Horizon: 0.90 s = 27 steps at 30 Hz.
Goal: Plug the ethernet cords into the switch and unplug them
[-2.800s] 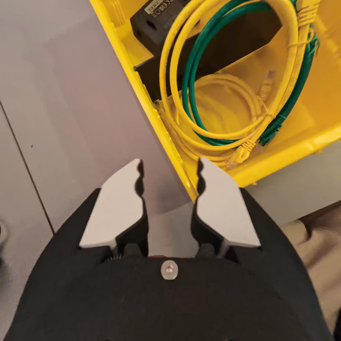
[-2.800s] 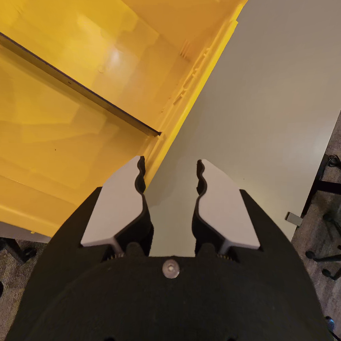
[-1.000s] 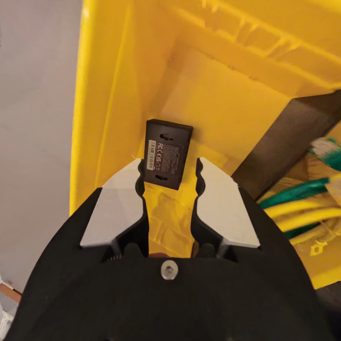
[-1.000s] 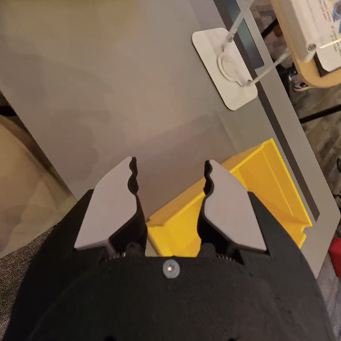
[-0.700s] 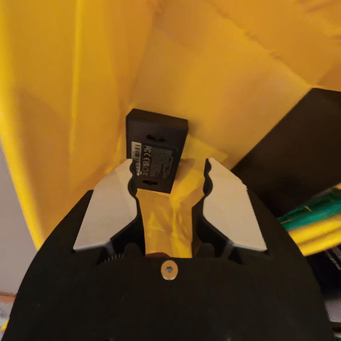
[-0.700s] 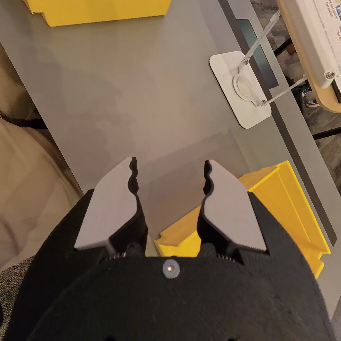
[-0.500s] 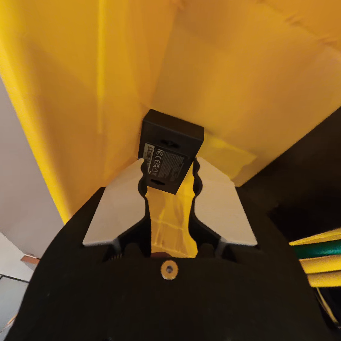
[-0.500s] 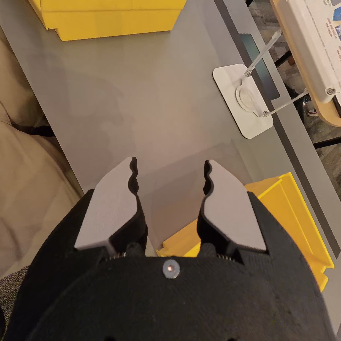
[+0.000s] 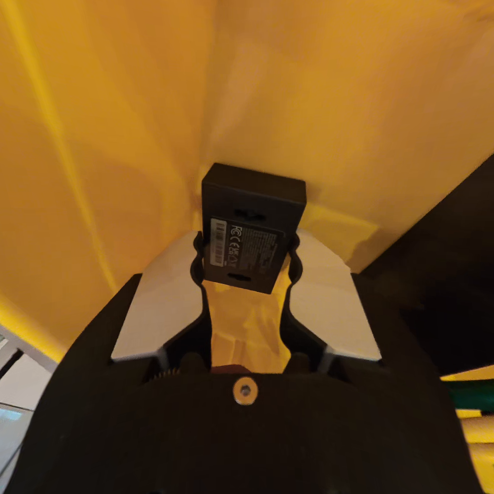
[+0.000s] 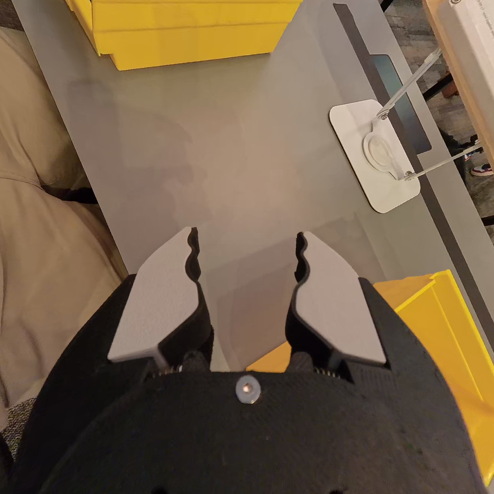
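Note:
The black switch (image 9: 248,227) lies label side up in a corner of the yellow bin (image 9: 107,133). My left gripper (image 9: 246,236) is down inside the bin, and its two fingers press on the switch's left and right sides. A green cord (image 9: 467,395) and a yellow cord (image 9: 467,374) show only as strips at the right edge. My right gripper (image 10: 247,232) is open and empty above the bare grey table (image 10: 240,160), away from the cords and the switch.
A black divider (image 9: 441,254) stands right of the switch. In the right wrist view a yellow bin (image 10: 187,34) sits at the top and another (image 10: 441,334) at the lower right. A white stand base (image 10: 374,155) is at the right. A person's beige clothing (image 10: 40,213) is at the left. My right fingertips sit around 45 centimeters from my left ones.
My left gripper moved from outside the bin down to the switch and shut on its sides. My right gripper swung away from the bin to above the bare table and stayed open.

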Motion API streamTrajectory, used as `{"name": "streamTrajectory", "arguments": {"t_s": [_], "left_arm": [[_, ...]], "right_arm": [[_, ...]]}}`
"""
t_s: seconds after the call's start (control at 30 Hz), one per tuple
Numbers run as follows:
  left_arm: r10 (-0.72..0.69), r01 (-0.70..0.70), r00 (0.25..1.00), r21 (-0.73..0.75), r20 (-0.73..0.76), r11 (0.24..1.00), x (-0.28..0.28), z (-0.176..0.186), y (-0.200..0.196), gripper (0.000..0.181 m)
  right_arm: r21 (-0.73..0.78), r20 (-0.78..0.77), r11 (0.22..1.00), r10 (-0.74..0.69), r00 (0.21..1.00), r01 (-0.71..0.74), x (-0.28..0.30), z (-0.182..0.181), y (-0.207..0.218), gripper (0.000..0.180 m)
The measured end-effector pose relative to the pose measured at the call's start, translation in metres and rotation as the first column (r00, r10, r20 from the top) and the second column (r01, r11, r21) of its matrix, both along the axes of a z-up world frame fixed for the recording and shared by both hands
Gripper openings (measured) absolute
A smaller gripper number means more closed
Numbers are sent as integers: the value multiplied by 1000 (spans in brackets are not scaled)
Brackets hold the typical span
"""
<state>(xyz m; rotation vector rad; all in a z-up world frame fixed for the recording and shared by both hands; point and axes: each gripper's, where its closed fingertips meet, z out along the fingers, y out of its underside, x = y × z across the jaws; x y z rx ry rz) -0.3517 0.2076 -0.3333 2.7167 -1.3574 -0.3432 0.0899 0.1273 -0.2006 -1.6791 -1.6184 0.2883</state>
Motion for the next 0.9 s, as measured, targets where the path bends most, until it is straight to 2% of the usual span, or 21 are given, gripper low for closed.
{"name": "streamTrajectory", "arguments": {"t_s": [0.13,0.23,0.3,0.4,0.5,0.57,0.67,0.77,0.9], "left_arm": [[-83,83,996,-2,-13,997,-1,1,-1,60],[-119,118,993,52,14,992,7,8,0,60],[-171,170,985,115,-8,979,13,25,3,60],[-260,263,965,251,-45,932,35,72,10,60],[-405,425,904,367,-133,827,77,129,9,60],[-502,551,833,419,-232,722,114,164,3,60],[-598,706,707,438,-378,557,173,199,-14,60],[-645,821,571,381,-508,426,218,209,-31,60],[-671,896,444,310,-595,318,256,203,-41,59]], "right_arm": [[-20,-5,1000,15,1000,-15,-4,-3,-1,70],[-73,-44,997,37,998,-40,-11,-4,-4,70],[-110,-75,993,45,996,-53,-16,-2,-5,70],[-217,-167,972,53,984,-89,-31,7,-6,68],[-346,-291,933,-4,957,-101,-50,23,4,67],[-413,-346,903,-36,938,-118,-66,33,12,67],[-535,-451,816,-57,891,-218,-98,49,16,69],[-608,-502,738,-72,862,-293,-124,58,18,72],[-679,-528,646,-98,843,-350,-146,61,15,71]]}}
